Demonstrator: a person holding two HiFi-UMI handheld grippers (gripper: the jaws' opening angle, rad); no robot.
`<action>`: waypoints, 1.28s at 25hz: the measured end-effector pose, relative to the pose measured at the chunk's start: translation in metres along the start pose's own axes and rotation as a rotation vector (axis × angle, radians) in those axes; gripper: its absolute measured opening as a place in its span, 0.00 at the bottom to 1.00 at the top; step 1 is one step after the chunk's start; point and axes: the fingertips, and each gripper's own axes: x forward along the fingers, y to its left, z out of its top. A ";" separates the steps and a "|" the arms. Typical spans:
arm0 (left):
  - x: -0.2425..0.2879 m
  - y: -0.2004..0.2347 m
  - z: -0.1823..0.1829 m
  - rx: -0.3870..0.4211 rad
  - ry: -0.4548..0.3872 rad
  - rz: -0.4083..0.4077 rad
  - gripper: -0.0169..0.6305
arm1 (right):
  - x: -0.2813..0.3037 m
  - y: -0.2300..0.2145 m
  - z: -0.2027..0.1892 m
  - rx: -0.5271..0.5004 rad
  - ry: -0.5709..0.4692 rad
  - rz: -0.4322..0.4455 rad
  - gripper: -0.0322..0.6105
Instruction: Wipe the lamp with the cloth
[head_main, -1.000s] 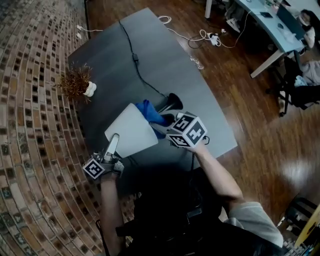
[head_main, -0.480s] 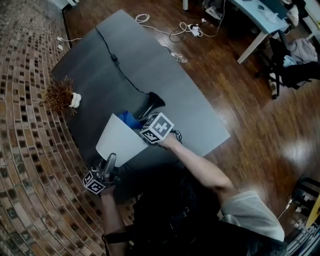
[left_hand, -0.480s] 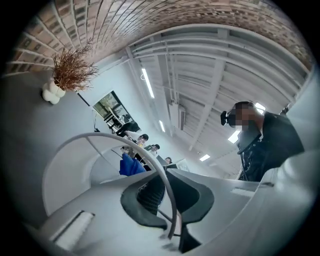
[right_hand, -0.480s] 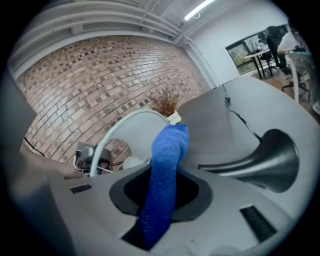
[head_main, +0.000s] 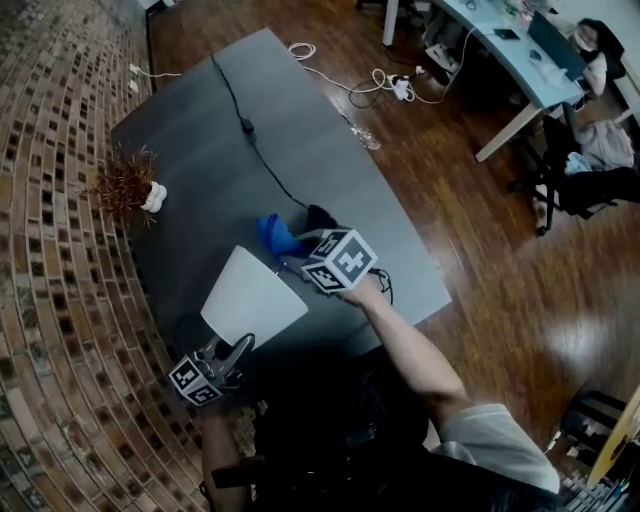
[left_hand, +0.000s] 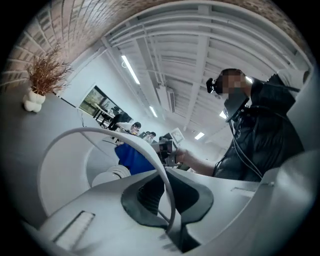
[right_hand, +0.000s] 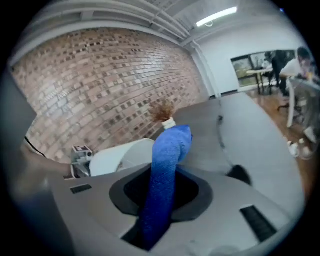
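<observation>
Left claw (left_hand: 170, 220): pressed together on the thin rim of the white cone-shaped lampshade (head_main: 252, 298), which it steadies at the near-left edge of the dark grey counter (head_main: 200, 130).

Right claw (right_hand: 157, 210): pinching a blue textured cloth (right_hand: 167, 165). The free end of the cloth stands out ahead of the jaws.

Lamp position: tipped over. The wide mouth of the shade faces near-left and the black base (head_main: 318, 217) lies farther right on the counter. A black cord (head_main: 245, 125) runs from the base to the far end.

Progress (judgement): both grips are set. The cloth sits by the narrow end of the shade, next to the base, so wiping looks to be at or near its start. The broad outer face of the shade and the base are probably left to do.

Surface: the shade is smooth, matte and evenly white, with no visible dust or streaks, so I cannot tell how much has been wiped.
</observation>
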 end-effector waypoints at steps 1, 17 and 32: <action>0.002 -0.004 -0.005 0.012 0.021 -0.002 0.04 | 0.015 0.013 -0.004 0.011 0.029 0.069 0.18; 0.015 -0.024 -0.030 0.078 0.095 -0.006 0.04 | -0.090 -0.146 -0.032 -0.006 0.180 -0.415 0.18; -0.062 0.047 0.032 -0.611 -0.542 0.009 0.65 | -0.021 0.054 0.014 -0.295 0.072 -0.059 0.17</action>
